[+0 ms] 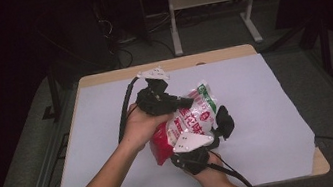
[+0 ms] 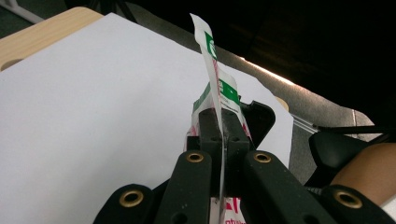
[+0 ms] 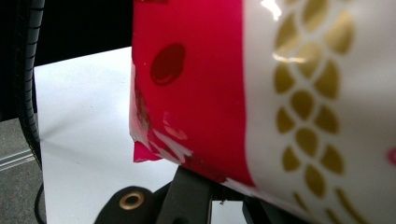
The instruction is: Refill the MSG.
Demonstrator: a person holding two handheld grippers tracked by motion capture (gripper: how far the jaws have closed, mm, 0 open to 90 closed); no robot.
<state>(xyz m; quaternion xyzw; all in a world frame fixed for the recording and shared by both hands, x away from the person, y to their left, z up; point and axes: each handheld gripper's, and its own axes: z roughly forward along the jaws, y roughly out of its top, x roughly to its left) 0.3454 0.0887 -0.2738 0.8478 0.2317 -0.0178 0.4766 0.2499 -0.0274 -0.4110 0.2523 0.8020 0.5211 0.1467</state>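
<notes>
Both hands are up over the middle of the white-covered wooden table (image 1: 258,109), and between them hangs a crinkly plastic snack bag, red at the bottom and white with red lettering and green patches near the top (image 1: 190,120). It is off the surface, held in the air above the white sheet.

The left gripper (image 1: 183,102), black with a grey three-cornered plate on top, comes in from the left side and bites the bag's upper sealed edge. In the left gripper view you see it plainly: the two black jaws are pressed together with the thin flat seam of the bag (image 2: 215,79) sandwiched between them, the green-and-white strip standing straight up out of the pinch.

The right gripper (image 1: 220,123), lower and nearer the person, sits against the bag's right side, its grey plate lying over the red lower part. In the right gripper view the bag (image 3: 261,93) is pushed right up to the camera: glossy red, then a white band with a gold leaf pattern, and a crumpled red corner hanging above the white sheet. The jaw tips are hidden behind the plastic there, but they are drawn in tight, clamped on the bag.

A black cable (image 1: 124,113) trails from the left gripper down along the forearm.
</notes>
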